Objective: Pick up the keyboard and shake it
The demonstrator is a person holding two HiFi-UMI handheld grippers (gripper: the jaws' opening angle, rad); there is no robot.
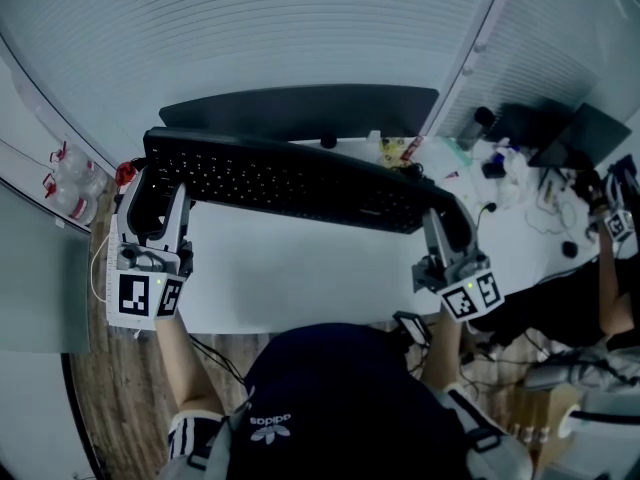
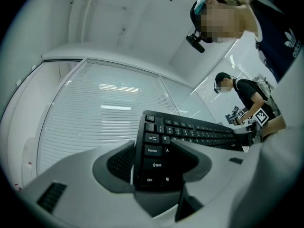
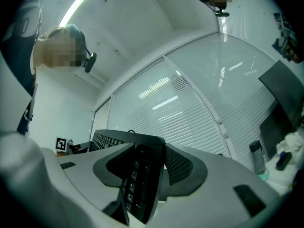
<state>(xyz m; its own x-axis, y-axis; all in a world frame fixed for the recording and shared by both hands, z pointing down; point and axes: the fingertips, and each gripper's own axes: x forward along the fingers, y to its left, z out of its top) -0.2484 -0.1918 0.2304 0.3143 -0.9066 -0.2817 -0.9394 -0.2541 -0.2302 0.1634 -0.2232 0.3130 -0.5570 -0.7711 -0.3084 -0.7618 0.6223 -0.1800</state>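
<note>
Above the white desk (image 1: 300, 283), a black keyboard (image 1: 290, 180) stretches from left to right, held at both ends. The left gripper (image 1: 157, 190) is clenched on the keyboard's left end. In the left gripper view its dark ribbed pads (image 2: 119, 163) press on either side of that end, by the Ctrl, Shift and Caps Lock keys. The right gripper (image 1: 447, 223) grasps the right end in the same way. In the right gripper view the keyboard stands on edge between the pads (image 3: 183, 167), and the rows of keys run away to the left. From the head view the key face is turned up toward the camera. The left end lies a little farther away than the right end.

Just beyond the keyboard, at the far edge of the desk, stands a dark monitor (image 1: 300, 111). Slatted blinds (image 1: 250, 28) fill the wall behind it. Some clear bottles with red caps (image 1: 72, 180) sit at the far left, beside the desk. Small items clutter the desk's far right end (image 1: 500, 158). A second person (image 1: 615, 268) is at the right edge of the scene. The person holding the grippers wears a dark shirt (image 1: 340, 408).
</note>
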